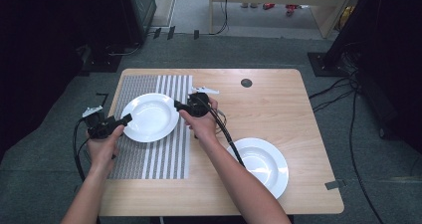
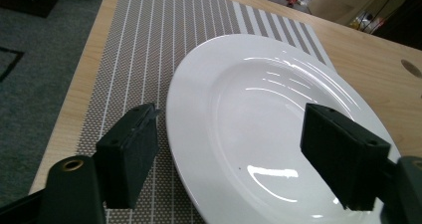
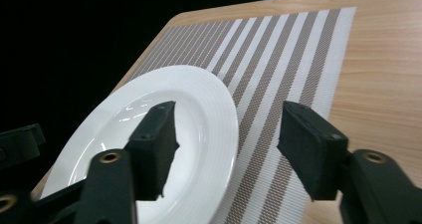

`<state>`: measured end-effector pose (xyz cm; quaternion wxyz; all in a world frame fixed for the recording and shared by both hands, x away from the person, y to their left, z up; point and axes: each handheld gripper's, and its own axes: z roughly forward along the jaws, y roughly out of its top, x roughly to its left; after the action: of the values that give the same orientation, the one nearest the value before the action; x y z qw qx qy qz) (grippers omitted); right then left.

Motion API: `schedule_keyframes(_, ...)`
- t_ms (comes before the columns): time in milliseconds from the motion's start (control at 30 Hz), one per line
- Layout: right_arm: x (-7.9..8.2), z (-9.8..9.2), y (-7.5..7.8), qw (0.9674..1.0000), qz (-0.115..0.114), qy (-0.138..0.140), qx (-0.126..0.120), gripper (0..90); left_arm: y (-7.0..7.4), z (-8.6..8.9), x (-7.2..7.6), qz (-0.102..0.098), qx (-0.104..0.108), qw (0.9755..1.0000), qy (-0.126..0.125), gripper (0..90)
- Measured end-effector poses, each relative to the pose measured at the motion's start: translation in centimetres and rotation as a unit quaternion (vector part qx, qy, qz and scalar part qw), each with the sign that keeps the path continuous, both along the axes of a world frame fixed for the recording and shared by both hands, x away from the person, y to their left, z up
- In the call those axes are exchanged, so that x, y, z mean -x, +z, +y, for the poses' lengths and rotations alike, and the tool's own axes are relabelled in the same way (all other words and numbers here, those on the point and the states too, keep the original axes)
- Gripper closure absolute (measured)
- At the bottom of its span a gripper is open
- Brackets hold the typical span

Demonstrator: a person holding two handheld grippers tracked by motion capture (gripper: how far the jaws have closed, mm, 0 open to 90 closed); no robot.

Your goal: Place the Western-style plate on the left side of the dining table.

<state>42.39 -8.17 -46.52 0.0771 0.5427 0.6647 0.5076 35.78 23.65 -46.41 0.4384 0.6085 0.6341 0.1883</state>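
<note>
Resting flat on the placemat (image 1: 149, 159), the plate (image 1: 150, 117) looks placed; left claw (image 1: 125, 119) and right claw (image 1: 178, 104) flank its rim, both open, holding nothing.

A light wooden table (image 1: 278, 104) carries a grey-and-white striped woven placemat (image 1: 164, 159) at its left and, right of the placemat, a white ceramic plate (image 1: 263, 164).
</note>
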Motion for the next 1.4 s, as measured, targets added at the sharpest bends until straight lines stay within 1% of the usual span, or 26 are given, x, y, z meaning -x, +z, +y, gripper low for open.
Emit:
schedule_keyframes(100,0.5,-1.2,0.9,1.0000,0.001,0.007,0.001,34.2,0.3,-0.1,0.7,-0.005,0.002,1.0000,0.000,18.5)
schedule_keyframes(133,0.8,-1.6,1.2,1.0000,-0.001,0.009,-0.003,33.1,0.5,-0.2,1.1,-0.010,0.005,0.9999,-0.002,18.1)
schedule_keyframes(200,1.3,-2.3,1.7,0.9995,-0.017,0.024,0.010,29.3,0.7,-0.4,1.8,-0.017,0.001,0.9998,-0.007,17.4)
schedule_keyframes(233,1.7,-2.7,2.1,0.9992,-0.025,0.025,0.017,29.4,0.8,-0.5,2.0,-0.019,-0.003,0.9998,-0.009,17.0)
schedule_keyframes(267,1.9,-3.0,2.2,0.9991,-0.030,0.025,0.017,29.3,0.9,-0.6,2.3,-0.021,-0.007,0.9997,-0.011,16.8)
schedule_keyframes(367,2.7,-4.1,2.9,0.9989,-0.035,0.029,0.008,27.7,1.2,-0.9,3.4,-0.027,-0.011,0.9994,-0.018,15.8)
schedule_keyframes(400,3.1,-4.7,3.1,0.9987,-0.041,0.030,0.007,27.3,1.3,-0.9,3.6,-0.028,-0.011,0.9994,-0.020,15.7)
schedule_keyframes(533,4.2,-6.3,3.6,0.9984,-0.045,0.033,0.006,25.9,1.3,-1.3,4.8,-0.030,-0.015,0.9990,-0.031,14.0)
schedule_keyframes(567,4.4,-6.6,3.6,0.9983,-0.047,0.034,0.008,25.7,1.3,-1.4,5.1,-0.029,-0.016,0.9989,-0.032,14.0)
schedule_keyframes(600,4.9,-7.1,3.8,0.9980,-0.053,0.034,0.012,25.5,1.3,-1.4,5.1,-0.029,-0.016,0.9989,-0.032,14.1)
schedule_keyframes(633,5.3,-7.6,3.9,0.9979,-0.053,0.033,0.014,25.4,1.2,-1.6,5.7,-0.029,-0.018,0.9989,-0.033,14.1)
schedule_keyframes(700,6.0,-8.7,4.1,0.9979,-0.056,0.030,0.013,25.0,1.0,-1.8,6.4,-0.030,-0.022,0.9987,-0.034,14.1)
schedule_keyframes(767,6.6,-9.7,4.1,0.9978,-0.058,0.028,0.018,24.6,0.7,-1.8,7.0,-0.028,-0.019,0.9988,-0.035,14.0)
schedule_keyframes(900,8.1,-12.1,3.7,0.9976,-0.059,0.020,0.028,23.9,0.0,-2.1,8.2,-0.020,-0.024,0.9989,-0.036,14.1)
schedule_keyframes(967,8.7,-13.1,3.5,0.9977,-0.059,0.017,0.028,23.7,-0.3,-2.3,8.7,-0.017,-0.032,0.9986,-0.038,14.0)
schedule_keyframes(1067,9.6,-14.8,3.2,0.9974,-0.063,0.008,0.034,23.5,-0.5,-2.4,9.2,-0.015,-0.036,0.9985,-0.038,14.0)
schedule_keyframes(1100,9.9,-15.2,3.1,0.9973,-0.064,0.007,0.035,23.3,-0.7,-2.5,9.6,-0.013,-0.041,0.9984,-0.038,14.0)
schedule_keyframes(1200,10.8,-16.4,2.8,0.9969,-0.066,0.004,0.042,22.8,-1.1,-2.7,10.2,-0.010,-0.046,0.9981,-0.041,14.0)
schedule_keyframes(1233,10.8,-16.4,2.8,0.9969,-0.066,0.004,0.042,22.8,-1.1,-2.7,10.2,-0.010,-0.046,0.9981,-0.041,14.1)
schedule_keyframes(1267,11.4,-17.2,2.6,0.9963,-0.070,0.001,0.049,22.5,-1.2,-2.7,10.5,-0.009,-0.050,0.9978,-0.042,14.0)
schedule_keyframes(1300,11.6,-17.5,2.6,0.9963,-0.070,0.000,0.050,22.5,-1.2,-2.7,10.5,-0.009,-0.050,0.9978,-0.042,14.0)
schedule_keyframes(1333,11.9,-18.0,2.5,0.9964,-0.069,-0.003,0.049,22.4,-1.3,-2.6,11.0,-0.010,-0.054,0.9976,-0.042,14.0)
schedule_keyframes(1400,12.5,-18.7,2.3,0.9962,-0.069,-0.006,0.052,22.3,-1.3,-2.3,11.4,-0.010,-0.052,0.9978,-0.039,14.0)
